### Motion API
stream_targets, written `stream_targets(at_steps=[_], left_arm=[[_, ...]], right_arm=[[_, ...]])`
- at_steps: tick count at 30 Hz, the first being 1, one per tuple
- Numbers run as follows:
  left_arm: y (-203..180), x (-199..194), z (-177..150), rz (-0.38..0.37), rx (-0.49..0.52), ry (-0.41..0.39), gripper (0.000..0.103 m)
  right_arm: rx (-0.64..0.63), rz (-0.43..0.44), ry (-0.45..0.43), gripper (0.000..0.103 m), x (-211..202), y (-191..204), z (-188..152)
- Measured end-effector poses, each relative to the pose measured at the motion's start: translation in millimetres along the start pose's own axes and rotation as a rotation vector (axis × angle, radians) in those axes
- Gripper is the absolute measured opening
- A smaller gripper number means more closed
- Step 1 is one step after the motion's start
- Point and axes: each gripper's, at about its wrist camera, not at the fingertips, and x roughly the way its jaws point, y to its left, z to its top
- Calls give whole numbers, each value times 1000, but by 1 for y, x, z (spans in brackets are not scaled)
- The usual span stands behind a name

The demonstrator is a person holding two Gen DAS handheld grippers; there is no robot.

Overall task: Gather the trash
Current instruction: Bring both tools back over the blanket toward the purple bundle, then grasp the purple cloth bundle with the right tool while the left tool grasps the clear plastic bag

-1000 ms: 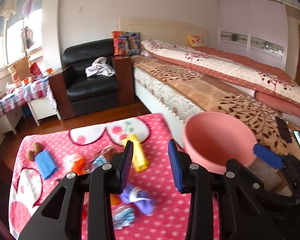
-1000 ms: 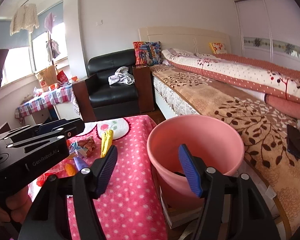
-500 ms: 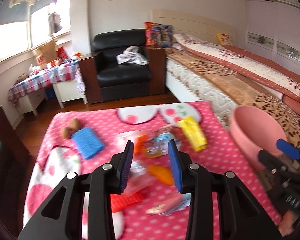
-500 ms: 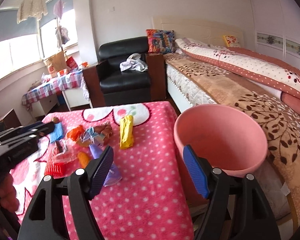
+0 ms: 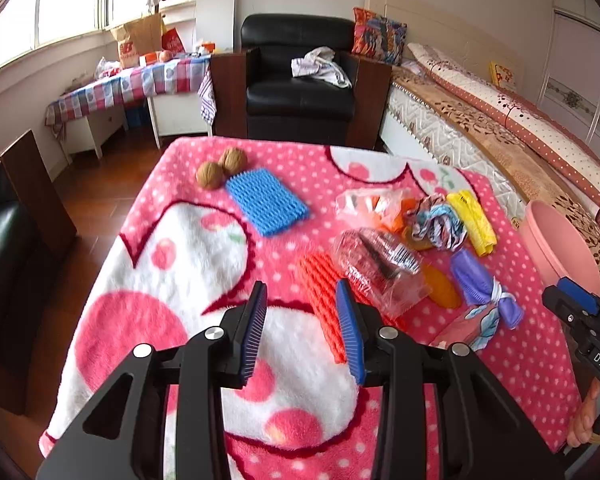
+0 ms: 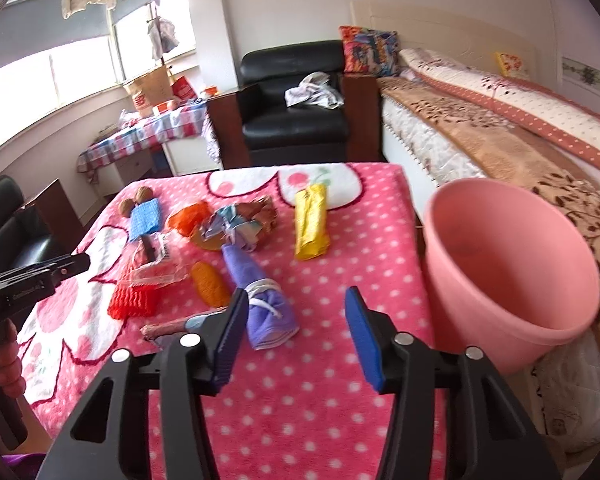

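Observation:
Trash lies on a table under a pink dotted blanket: a blue foam net, two walnuts, a clear plastic pack, a crumpled wrapper, a yellow wrapper and a purple wrapper. My left gripper is open over the blanket with nothing between its fingers, and an orange-red foam net lies just beyond its right finger. My right gripper hovers with its jaws closing. The purple wrapper's near end sits beside its left finger, unpressed. A pink bucket stands to the right.
A black armchair with a cloth on it stands beyond the table. A bed runs along the right, behind the bucket. A checked-cloth side table is at the back left, and dark furniture at the left.
The left gripper swung from the bucket leftward and down over the trash on the table. The right gripper dropped closer to the table, and its jaws narrowed after widening.

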Motion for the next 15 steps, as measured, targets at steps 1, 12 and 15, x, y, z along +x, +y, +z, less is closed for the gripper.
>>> stream_targets(at_steps=[1,12,15], left_arm=[[-1,1,-1,-5,1,5,36],[-36,13,6,-155,3,68,36],[-47,17,3,-144,33,61,36]], right_arm=[[0,8,5,46,2,1,0],[9,63,15,46,8,-2,-2],[11,80,26,46,11,-2,-3]])
